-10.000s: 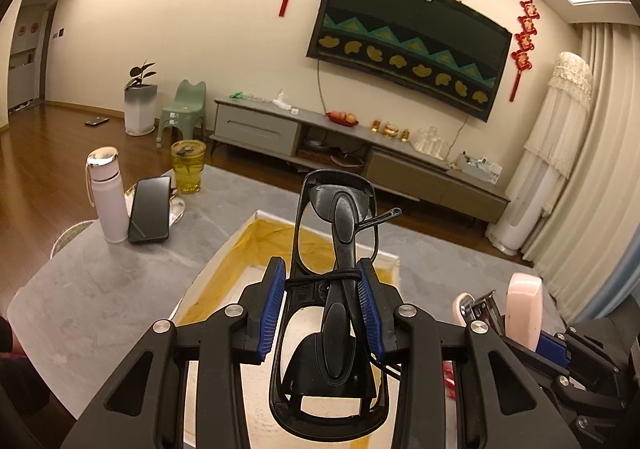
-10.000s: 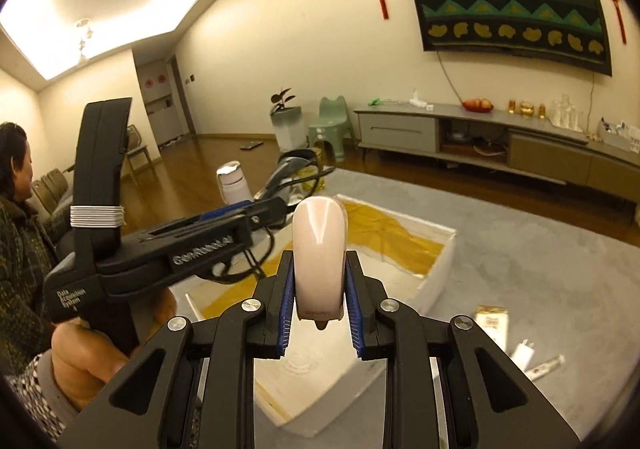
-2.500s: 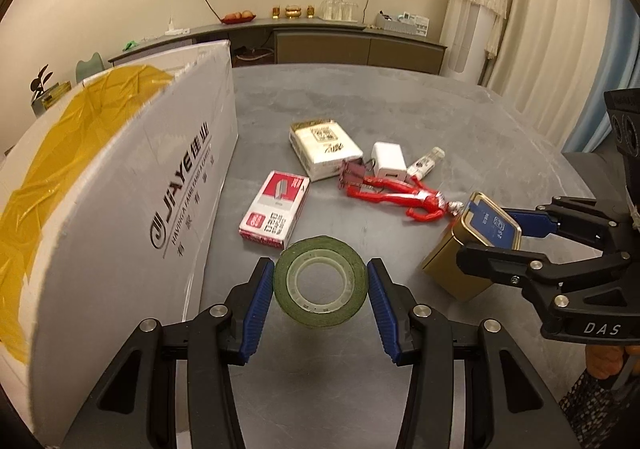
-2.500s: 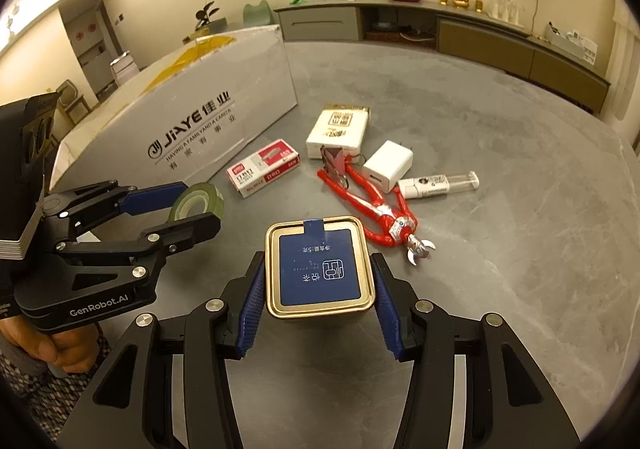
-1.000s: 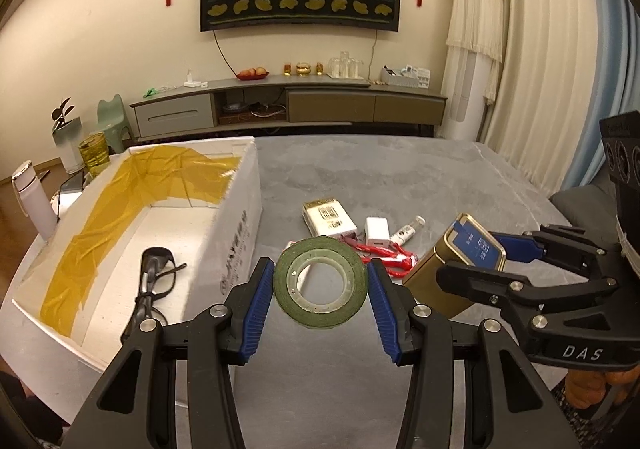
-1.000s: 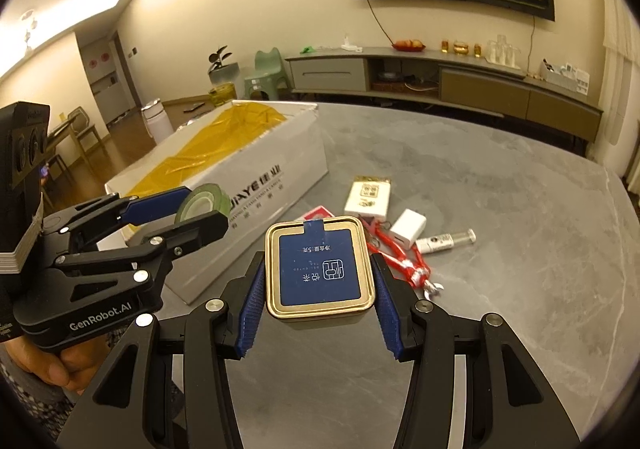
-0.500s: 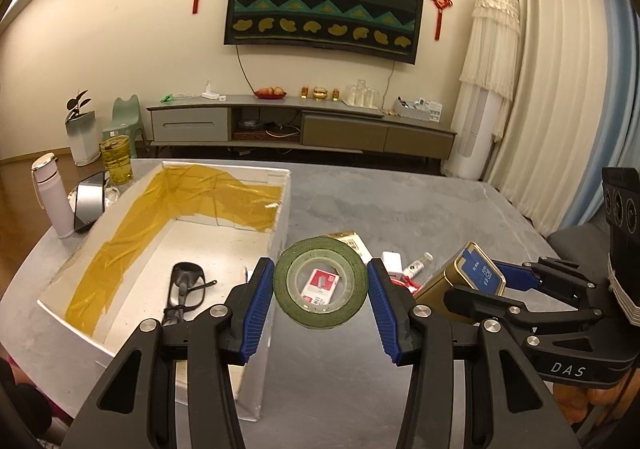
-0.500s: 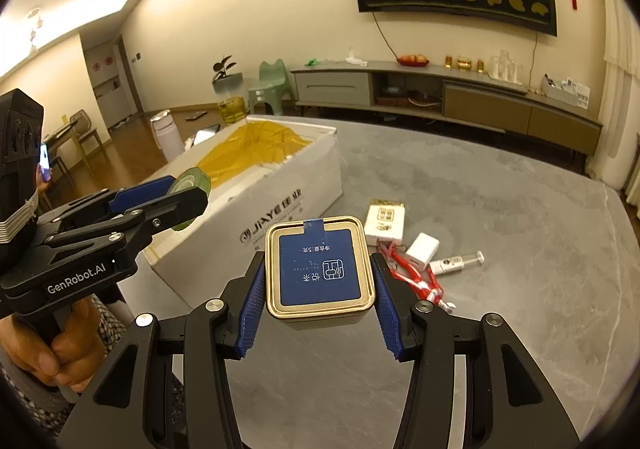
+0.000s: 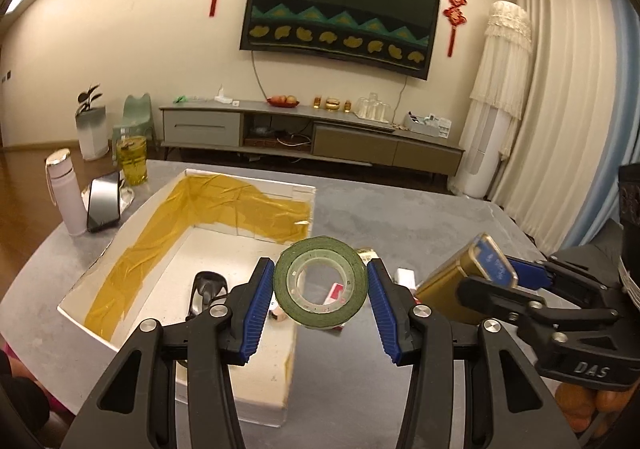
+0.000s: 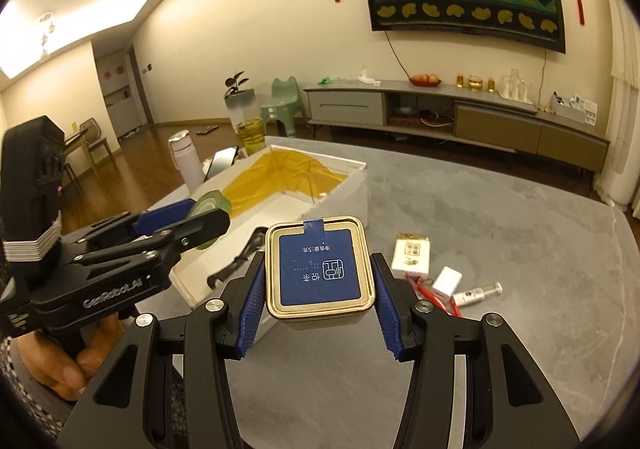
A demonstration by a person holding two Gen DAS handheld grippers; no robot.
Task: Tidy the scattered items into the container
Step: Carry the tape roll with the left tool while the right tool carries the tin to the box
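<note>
Green ring of adhesive tape [image 9: 320, 282] held upright between the blue-padded fingers [image 9: 256, 311] of the left gripper [image 9: 320, 289], closed onto its rim, carried in the air above the near right corner of the open white cardboard box with yellow tape lining [image 9: 200, 217]. Square gold tin with a blue label on its lid [image 10: 320, 269] clamped between the fingers of the right gripper [image 10: 320, 289], closed on its sides, lifted clear of the grey stone-look desk [image 10: 500, 241] and held just right of the box's long wall.

Compared with half a second ago: both grippers raised and shifted further toward the box; box interior now fuller in the left view, tape roll now over the box corner rather than short of it. Compared with two and a half seconds ago: both items lifted from desk level, where they stood among the scattered things.

Black-framed glasses [image 9: 204, 289] already lying on the box floor. Also a small pale object there, partly hidden behind the left fingers; identity not determinable.

Remaining outside on the desk: white and gold carton [image 10: 412, 254], white charger cube [image 10: 447, 279], small clear tube [image 10: 478, 292], red-handled pliers [image 10: 430, 295] and a red and white staple box [image 9: 336, 294], seen through the tape ring.

Judgement: transport stage nearly complete for both held items; release into the box pending. Task partly done, several items outstanding.
</note>
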